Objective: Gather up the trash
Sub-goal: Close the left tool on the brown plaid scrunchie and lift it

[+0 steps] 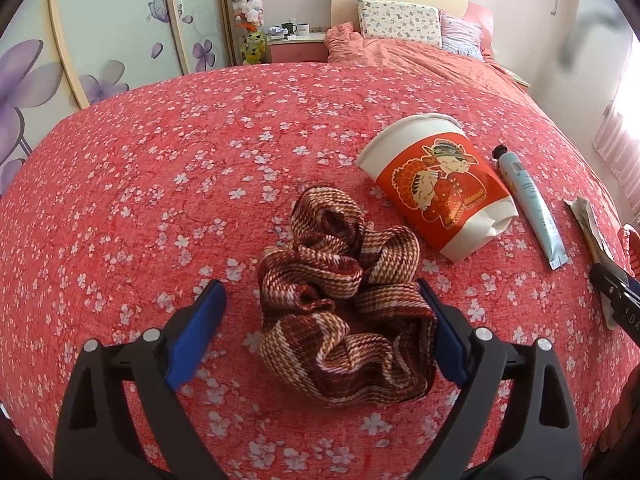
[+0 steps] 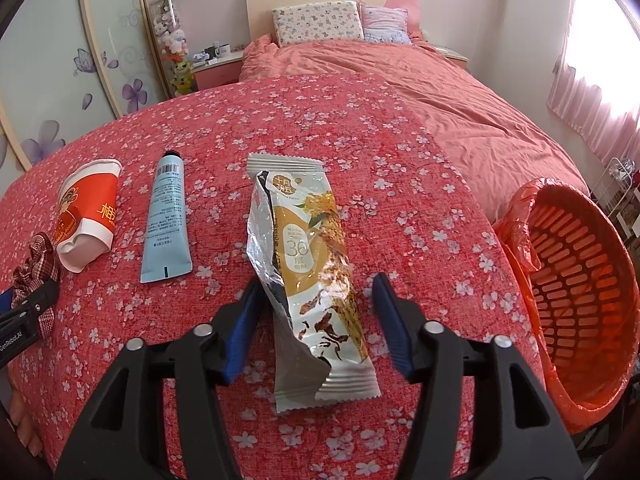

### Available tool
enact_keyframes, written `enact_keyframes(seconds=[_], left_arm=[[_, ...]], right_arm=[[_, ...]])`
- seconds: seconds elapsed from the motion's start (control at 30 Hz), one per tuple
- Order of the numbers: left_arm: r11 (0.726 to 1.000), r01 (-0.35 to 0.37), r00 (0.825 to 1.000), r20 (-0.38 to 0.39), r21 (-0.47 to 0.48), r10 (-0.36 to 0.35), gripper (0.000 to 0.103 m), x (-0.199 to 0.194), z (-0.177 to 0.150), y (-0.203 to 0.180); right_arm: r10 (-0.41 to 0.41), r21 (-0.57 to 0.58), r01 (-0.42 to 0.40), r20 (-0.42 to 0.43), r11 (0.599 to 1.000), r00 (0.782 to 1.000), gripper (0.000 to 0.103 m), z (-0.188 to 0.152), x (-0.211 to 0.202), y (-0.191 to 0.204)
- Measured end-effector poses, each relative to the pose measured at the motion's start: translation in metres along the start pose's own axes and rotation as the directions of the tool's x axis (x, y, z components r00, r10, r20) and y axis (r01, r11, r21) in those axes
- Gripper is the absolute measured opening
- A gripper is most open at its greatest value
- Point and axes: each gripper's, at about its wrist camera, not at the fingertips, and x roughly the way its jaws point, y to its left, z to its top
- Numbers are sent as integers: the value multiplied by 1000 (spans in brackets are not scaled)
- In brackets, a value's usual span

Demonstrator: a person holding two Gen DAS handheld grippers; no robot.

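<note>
A torn silver and gold snack wrapper (image 2: 308, 264) lies flat on the red flowered cloth. My right gripper (image 2: 318, 292) is open with its blue pads on either side of the wrapper. A crushed red and white paper cup (image 1: 436, 184) (image 2: 88, 216) lies on its side. A pale blue tube (image 1: 532, 208) (image 2: 166, 216) lies beside it. A brown striped scrunchie (image 1: 344, 300) (image 2: 34, 256) sits between the blue pads of my open left gripper (image 1: 322, 292). An orange basket (image 2: 576, 292) lined with an orange bag stands at the right.
The flowered cloth (image 1: 160, 184) covers a raised surface at the foot of a bed (image 2: 420, 92) with pink bedding and pillows. A wardrobe with purple flower doors (image 1: 100, 40) stands at the left. A nightstand (image 1: 296, 46) with mugs is behind.
</note>
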Motion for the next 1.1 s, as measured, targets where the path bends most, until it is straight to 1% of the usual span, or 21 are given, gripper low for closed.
enact_keyframes(seconds=[0.03, 0.13, 0.4, 0.5, 0.57, 0.63, 0.77, 0.8, 0.83, 0.87, 0.9, 0.93, 0.97, 1.03, 1.1], left_arm=[[1000, 0, 1000, 0, 0, 0, 90, 0, 0, 0], [1000, 0, 1000, -1, -1, 0, 90, 0, 0, 0], [1000, 1, 1000, 1, 7, -1, 90, 1, -1, 0], [1000, 2, 1000, 8, 19, -2, 87, -1, -2, -4], [1000, 5, 1000, 13, 30, -6, 81, -2, -3, -8], [999, 10, 1000, 16, 43, -11, 79, -4, -4, -13], [999, 16, 1000, 17, 52, -16, 78, -6, -5, -16], [998, 19, 1000, 18, 55, -20, 76, -7, -5, -17], [998, 24, 999, 21, 59, -25, 71, -8, -7, -18], [997, 30, 999, 26, 69, -32, 63, -10, -8, -21], [996, 35, 999, 30, 83, -37, 58, -12, -9, -24], [995, 36, 999, 32, 92, -39, 52, -13, -10, -26], [994, 36, 999, 33, 101, -39, 47, -14, -10, -28], [993, 31, 999, 37, 114, -36, 41, -17, -14, -31], [993, 33, 998, 41, 117, -38, 38, -20, -16, -32]], right_arm=[[1, -2, -1, -1, 1000, 1000, 62, 0, 0, 0], [1, -4, -1, -3, 1000, 1000, 65, -1, 1, 1], [-1, -8, 1, -2, 1000, 1000, 65, -1, 1, 1], [-4, -14, 4, -2, 1000, 1000, 64, -1, 1, 3], [-1, -11, 1, -4, 1000, 1000, 64, -1, 1, 3], [-1, -5, 1, -5, 1000, 1000, 64, 0, 0, 1], [-6, 0, 6, -2, 1000, 1000, 63, 1, 0, -3], [-7, 1, 7, 1, 1000, 1000, 61, 1, -1, -4], [-7, 1, 7, 4, 1000, 1000, 54, 0, -1, -4], [-6, 0, 6, 6, 1000, 1000, 50, 0, -2, -5], [-2, -4, 2, 6, 1000, 1000, 42, 0, -2, -5], [2, -7, -2, 5, 1000, 1000, 38, 0, -3, -6], [9, -6, -9, 5, 1000, 1000, 36, -1, -4, -6], [22, -4, -22, 11, 1000, 1000, 33, -2, -7, -8], [27, -2, -27, 24, 1000, 999, 32, -4, -12, -7]])
